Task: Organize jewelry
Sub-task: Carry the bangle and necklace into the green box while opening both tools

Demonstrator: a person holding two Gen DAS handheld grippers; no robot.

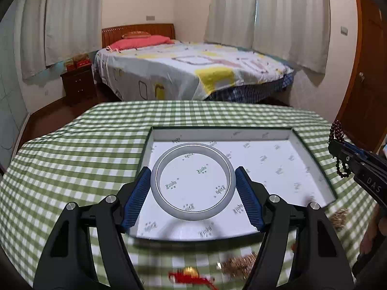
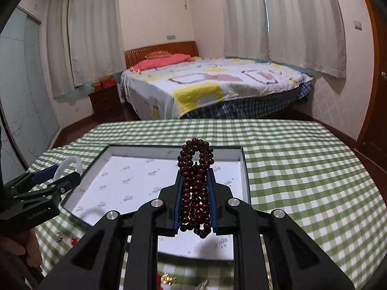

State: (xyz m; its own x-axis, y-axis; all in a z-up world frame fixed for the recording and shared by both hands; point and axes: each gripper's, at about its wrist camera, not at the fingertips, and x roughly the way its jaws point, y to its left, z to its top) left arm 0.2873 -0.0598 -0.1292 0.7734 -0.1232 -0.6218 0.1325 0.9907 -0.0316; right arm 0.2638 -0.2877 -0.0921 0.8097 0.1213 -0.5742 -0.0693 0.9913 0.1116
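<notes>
My left gripper (image 1: 193, 181) is shut on a pale grey-white bangle (image 1: 169, 207), its blue pads (image 1: 137, 193) pressing the ring's two sides, held above the open box (image 1: 312, 166) lined with white printed paper. In the right wrist view the same bangle (image 2: 67, 163) and left gripper (image 2: 52, 181) show at the left, beside the box (image 2: 244, 183). My right gripper (image 2: 195, 171) is shut on a bundle of dark red beads (image 2: 196, 191), loops sticking out above the fingertips and hanging below. That beaded gripper (image 1: 343, 149) appears at the right edge of the left wrist view.
The box rests on a table with a green-and-white checked cloth (image 1: 79, 149). Near the front edge lie a gold chain heap (image 1: 239, 264), a red-and-gold ornament (image 1: 191, 274) and another gold piece (image 1: 339, 217). A bed (image 2: 212, 87) stands beyond the table.
</notes>
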